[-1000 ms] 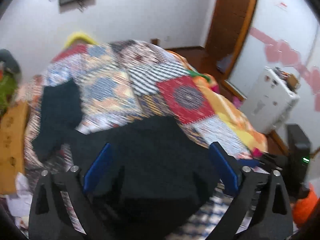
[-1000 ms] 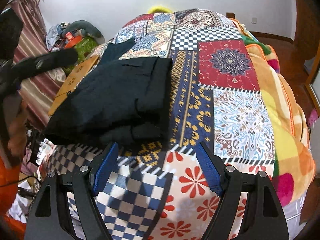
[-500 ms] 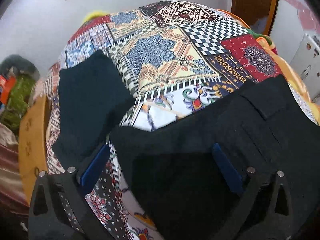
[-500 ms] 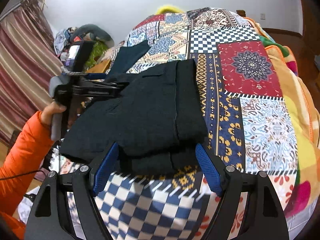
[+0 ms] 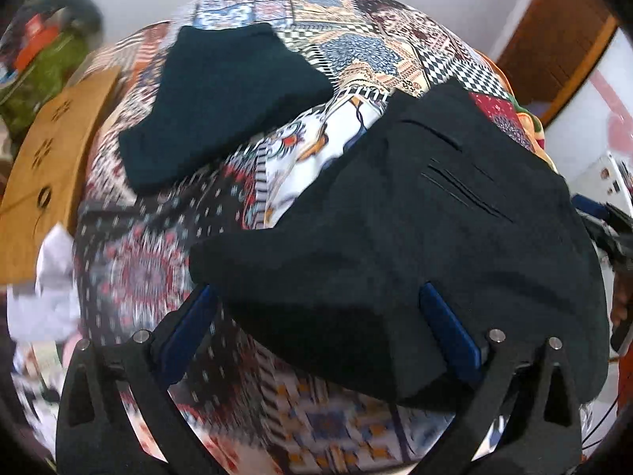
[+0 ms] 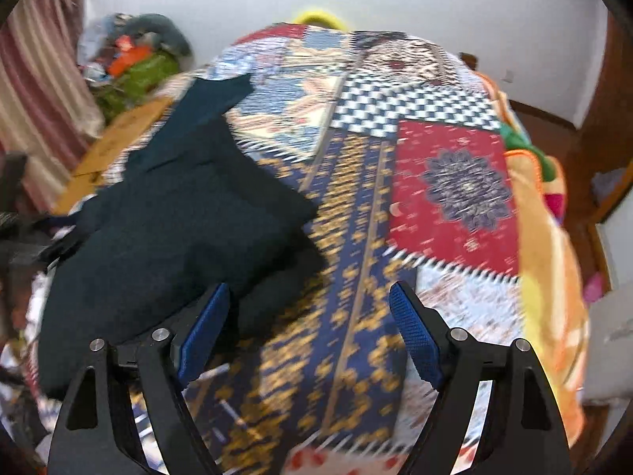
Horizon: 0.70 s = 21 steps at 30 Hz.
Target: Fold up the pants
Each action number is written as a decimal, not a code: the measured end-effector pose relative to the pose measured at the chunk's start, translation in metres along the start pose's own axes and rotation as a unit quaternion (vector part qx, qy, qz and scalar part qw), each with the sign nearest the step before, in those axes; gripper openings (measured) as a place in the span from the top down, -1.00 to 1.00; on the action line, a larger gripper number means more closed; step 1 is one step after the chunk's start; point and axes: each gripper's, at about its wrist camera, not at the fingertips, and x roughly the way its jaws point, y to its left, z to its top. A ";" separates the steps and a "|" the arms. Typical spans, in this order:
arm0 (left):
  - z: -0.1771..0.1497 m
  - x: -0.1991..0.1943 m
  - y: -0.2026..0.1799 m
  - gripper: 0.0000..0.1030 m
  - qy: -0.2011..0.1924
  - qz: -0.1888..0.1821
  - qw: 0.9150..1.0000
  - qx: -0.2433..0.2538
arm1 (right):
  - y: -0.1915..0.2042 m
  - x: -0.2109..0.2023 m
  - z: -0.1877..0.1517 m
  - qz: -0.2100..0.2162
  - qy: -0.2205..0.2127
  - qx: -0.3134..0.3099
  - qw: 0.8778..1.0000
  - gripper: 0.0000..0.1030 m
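Observation:
The folded black pants (image 5: 415, 233) lie on the patchwork bedspread (image 5: 134, 269); they also show in the right wrist view (image 6: 170, 229) at the left. My left gripper (image 5: 316, 316) is open, its jaws straddling the near corner of the pants, empty. My right gripper (image 6: 308, 324) is open and empty over the bedspread (image 6: 356, 237), just right of the pants' near edge. A second dark folded garment (image 5: 221, 95) lies farther back on the bed, seen also in the right wrist view (image 6: 213, 103).
A wooden board (image 5: 43, 158) runs along the bed's left side. Clutter with green and orange items (image 6: 134, 63) sits at the far left. An orange blanket (image 6: 546, 245) hangs over the bed's right edge. A wooden door frame (image 5: 554, 51) stands at the right.
Both grippers have shifted left and the views are blurred by motion. My left gripper has come nearer the pants' corner. My right gripper moved forward along the pants' right edge.

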 end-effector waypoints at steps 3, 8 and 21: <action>-0.017 -0.010 -0.011 -1.00 -0.010 0.008 1.000 -0.024 | -0.004 -0.008 0.007 0.021 0.000 0.022 1.000 -0.32; -0.020 -0.015 -0.026 -1.00 -0.006 0.003 0.998 -0.061 | 0.012 -0.038 0.005 0.048 -0.034 0.015 0.998 -0.32; -0.011 -0.056 -0.022 -1.00 -0.065 0.036 0.997 -0.019 | 0.060 -0.041 -0.052 0.076 -0.011 -0.029 0.997 -0.31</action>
